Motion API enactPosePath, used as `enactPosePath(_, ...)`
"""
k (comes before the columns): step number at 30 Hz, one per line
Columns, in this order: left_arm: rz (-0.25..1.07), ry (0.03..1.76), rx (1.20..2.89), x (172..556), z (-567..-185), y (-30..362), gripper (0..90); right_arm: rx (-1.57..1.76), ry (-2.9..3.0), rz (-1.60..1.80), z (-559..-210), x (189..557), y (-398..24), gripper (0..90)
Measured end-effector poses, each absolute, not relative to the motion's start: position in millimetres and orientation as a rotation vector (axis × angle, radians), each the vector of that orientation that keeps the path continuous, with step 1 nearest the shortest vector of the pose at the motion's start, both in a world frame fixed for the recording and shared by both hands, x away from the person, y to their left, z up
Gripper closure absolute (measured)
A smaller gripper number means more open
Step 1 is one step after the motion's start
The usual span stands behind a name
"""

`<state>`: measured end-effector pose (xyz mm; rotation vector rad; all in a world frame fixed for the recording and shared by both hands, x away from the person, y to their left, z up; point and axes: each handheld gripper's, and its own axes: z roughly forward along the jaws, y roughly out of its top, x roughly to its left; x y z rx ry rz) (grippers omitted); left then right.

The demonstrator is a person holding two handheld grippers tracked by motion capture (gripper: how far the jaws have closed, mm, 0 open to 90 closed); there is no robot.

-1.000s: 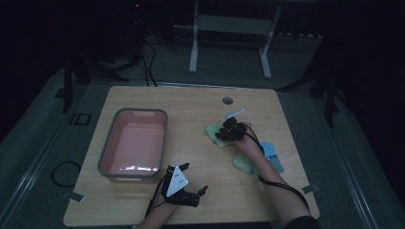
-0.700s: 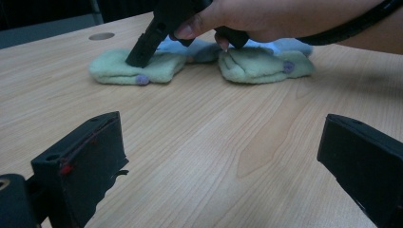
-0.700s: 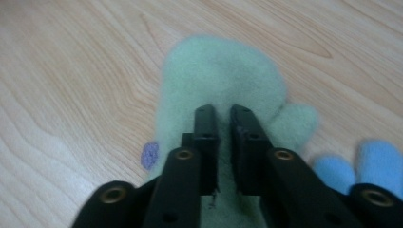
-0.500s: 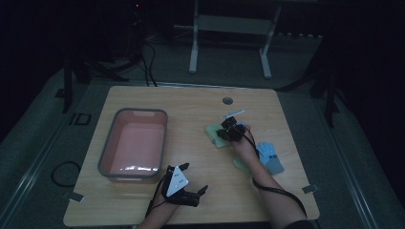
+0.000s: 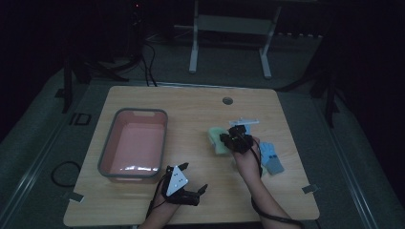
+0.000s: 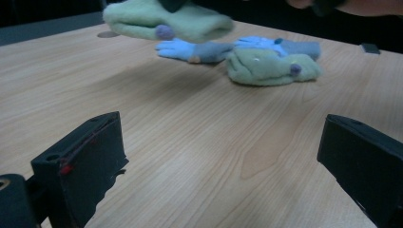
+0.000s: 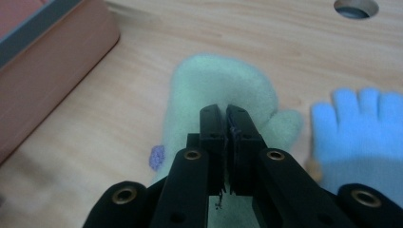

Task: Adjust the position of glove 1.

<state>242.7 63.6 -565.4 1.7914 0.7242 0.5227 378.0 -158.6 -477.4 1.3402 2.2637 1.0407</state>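
Wooden table [image 5: 191, 109], pale, fine straight grain, rounded corners, a round hole [image 5: 228, 100] near the far edge. No brand marks or legible writing on any object.

Pink tub [image 5: 134, 143] on the left half of the table, rectangular, smooth plastic with a grey rim and rounded corners.

Right gripper [image 5: 237, 139] above the table's right half, jaws clenched on a green mitten [image 7: 219, 92]; in the right gripper view the two black jaws pressed together over the soft, fleecy cloth, a small purple dot at its edge. In the left gripper view the same mitten [image 6: 166, 21] lifted off the wood, hanging near level, its shadow on the grain below.

Left gripper [image 5: 187, 192] near the front edge of the table, just in front of the tub, jaws released and wide apart, bare wood between them.

Second green mitten [image 6: 271, 66] lying flat on the table, same fuzzy cloth, a purple dot on it.

Blue gloves [image 6: 237, 47] just beside it, knitted, with separate fingers and grey cuffs; one glove [image 5: 272, 158] near the table's right edge.
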Motion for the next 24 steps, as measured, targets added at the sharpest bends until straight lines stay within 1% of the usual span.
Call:
enactPosePath(4, 0.528, 0.711, 1.802, 242.1, -565.3, 62.5, 2.2, 1.356, 2.257, 1.008, -483.9, 351.9, -155.4, 86.4)
enactPosePath(7, 0.541, 0.703, 1.801, 240.9, -565.4, 61.6, 2.2, 1.38, 2.24, 1.023, -487.1, 341.6, -156.1, 86.5)
enactPosePath(8, 0.544, 0.702, 1.803, 240.6, -565.4, 61.3, 2.2, 1.391, 2.223, 1.018, -491.5, 329.8, -154.5, 86.5)
enactPosePath(13, 0.57, 0.694, 1.773, 237.3, -565.9, 62.3, 2.1, 1.427, 2.162, 1.026, -501.1, 309.1, -149.0, 86.5)
enactPosePath(16, 0.571, 0.691, 1.768, 236.8, -566.0, 62.9, 2.2, 1.431, 2.15, 0.991, -508.7, 303.0, -143.1, 86.5)
enactPosePath(24, 0.562, 0.692, 1.765, 237.4, -566.0, 63.7, 2.2, 1.531, 2.118, 0.95, -533.5, 304.0, -143.6, 86.3)
